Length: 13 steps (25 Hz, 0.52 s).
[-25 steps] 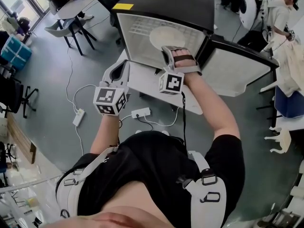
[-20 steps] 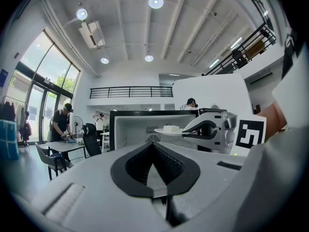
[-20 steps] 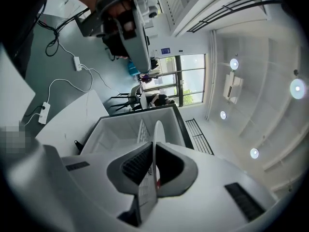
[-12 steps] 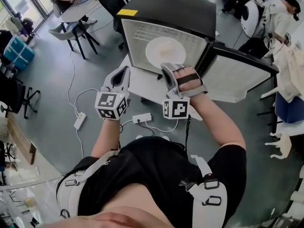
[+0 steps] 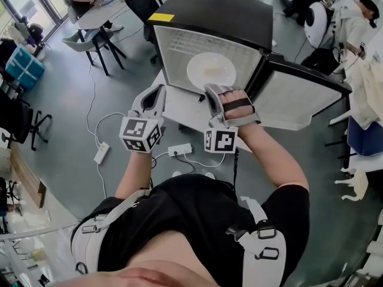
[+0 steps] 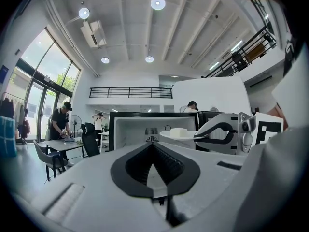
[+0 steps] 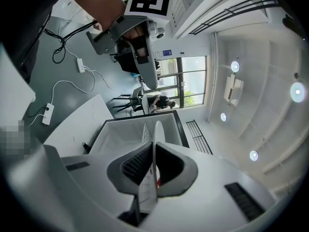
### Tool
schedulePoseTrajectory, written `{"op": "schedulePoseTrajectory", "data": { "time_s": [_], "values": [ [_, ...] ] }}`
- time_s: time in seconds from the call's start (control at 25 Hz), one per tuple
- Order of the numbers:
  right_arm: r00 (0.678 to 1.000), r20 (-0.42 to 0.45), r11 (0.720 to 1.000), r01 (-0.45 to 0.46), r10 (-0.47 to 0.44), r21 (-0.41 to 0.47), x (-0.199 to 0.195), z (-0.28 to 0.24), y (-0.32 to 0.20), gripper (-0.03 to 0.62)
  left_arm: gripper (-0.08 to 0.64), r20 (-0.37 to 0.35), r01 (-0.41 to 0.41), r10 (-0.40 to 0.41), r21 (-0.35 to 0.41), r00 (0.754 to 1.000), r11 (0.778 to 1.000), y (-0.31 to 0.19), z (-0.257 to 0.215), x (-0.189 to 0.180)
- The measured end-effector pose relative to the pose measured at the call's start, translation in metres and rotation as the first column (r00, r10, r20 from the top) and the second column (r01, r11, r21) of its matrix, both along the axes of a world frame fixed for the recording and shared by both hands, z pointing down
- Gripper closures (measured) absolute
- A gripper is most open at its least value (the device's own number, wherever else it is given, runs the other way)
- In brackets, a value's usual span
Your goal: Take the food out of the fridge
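The fridge (image 5: 209, 11) stands on the table (image 5: 179, 109) ahead of you. Its door (image 5: 299, 94) is swung wide to your right, so nothing crosses the mouth. The plate (image 5: 211, 70) sits level at that mouth; from above you cannot tell whether its far rim is clear of the shelf. Your right gripper (image 5: 213, 91) pinches the plate's near rim, one jaw above and one below, so the plate reaches straight away from the jaws along the gripper's own line. The next pull turns on that, as I judge it: draw back toward yourself along that line and keep the plate flat. Your left gripper (image 5: 157, 93) hangs just to the left over the table's edge, jaws pressed together on nothing. It is near the plate but apart from it, so the right hand does the work. The food (image 6: 178, 131), a small pale block, rests near the plate's middle, beyond the right jaws, and may slide if you tip.
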State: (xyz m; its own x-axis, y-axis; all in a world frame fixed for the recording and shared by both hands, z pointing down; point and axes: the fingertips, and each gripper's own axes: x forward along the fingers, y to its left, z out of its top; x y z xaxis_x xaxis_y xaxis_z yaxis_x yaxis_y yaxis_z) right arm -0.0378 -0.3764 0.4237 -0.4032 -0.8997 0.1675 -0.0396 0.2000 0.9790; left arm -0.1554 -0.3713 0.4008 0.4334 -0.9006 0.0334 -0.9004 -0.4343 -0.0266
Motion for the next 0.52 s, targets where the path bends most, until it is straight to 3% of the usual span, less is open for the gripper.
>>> {"op": "schedulePoseTrajectory", "data": {
  "time_s": [0.52],
  "values": [
    [1.000, 0.003, 1.000, 0.001, -0.001, -0.009, -0.0024, 0.0018, -0.0050, 0.569, 0.566, 0.003, 0.000, 0.000, 0.000, 1.000, 1.000, -0.0017, -0.0009, 0.0005]
  ]
}}
